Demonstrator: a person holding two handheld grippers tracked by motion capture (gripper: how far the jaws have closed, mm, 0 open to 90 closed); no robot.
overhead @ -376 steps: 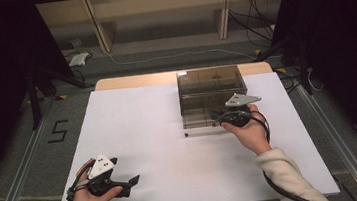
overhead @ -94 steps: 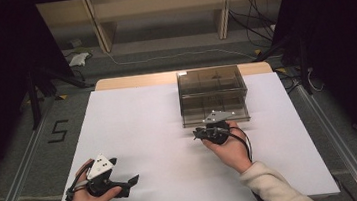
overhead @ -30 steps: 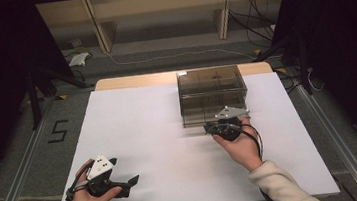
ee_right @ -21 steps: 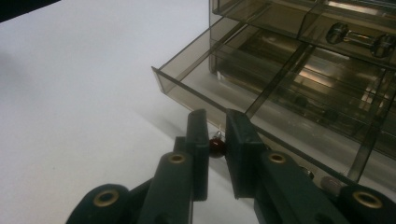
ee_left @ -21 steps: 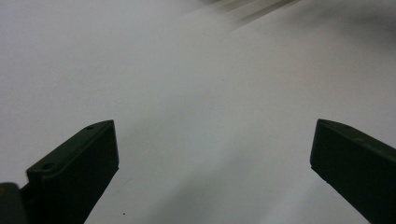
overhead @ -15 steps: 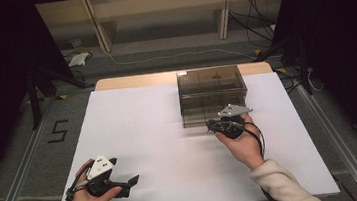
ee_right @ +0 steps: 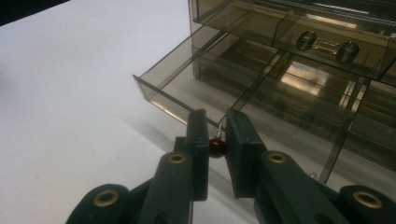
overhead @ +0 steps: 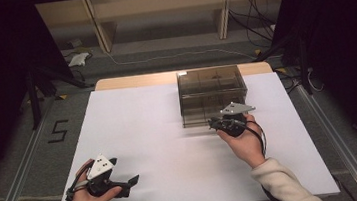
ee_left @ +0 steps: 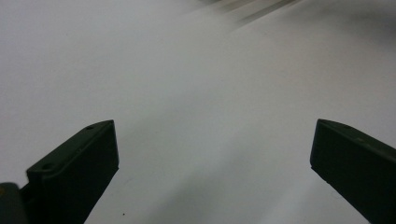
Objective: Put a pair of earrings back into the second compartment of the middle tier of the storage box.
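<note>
A smoky see-through drawer box (overhead: pixel 211 94) stands at the back right of the white table (overhead: pixel 160 132). Its bottom drawer (ee_right: pixel 177 88) is pulled out a little. My right gripper (overhead: pixel 215 124) hovers just in front of that drawer. In the right gripper view the right gripper (ee_right: pixel 217 119) is shut on a small dark red bead (ee_right: pixel 217 146) with a thin wire hook, held just short of the drawer's front edge. My left gripper (overhead: pixel 122 170) rests near the table's front left. In the left gripper view my left gripper (ee_left: pixel 212 154) stands wide open over bare table.
The upper drawer has a clear barbell-shaped handle (ee_right: pixel 327 46). Dividers split the drawers into compartments. A wooden strip (overhead: pixel 134 81) runs along the table's back edge, with metal rails (overhead: pixel 22 167) on both sides and shelves and cables on the floor beyond.
The right gripper has crept slightly right and toward the drawer box with the bead in it. The left gripper has not moved.
</note>
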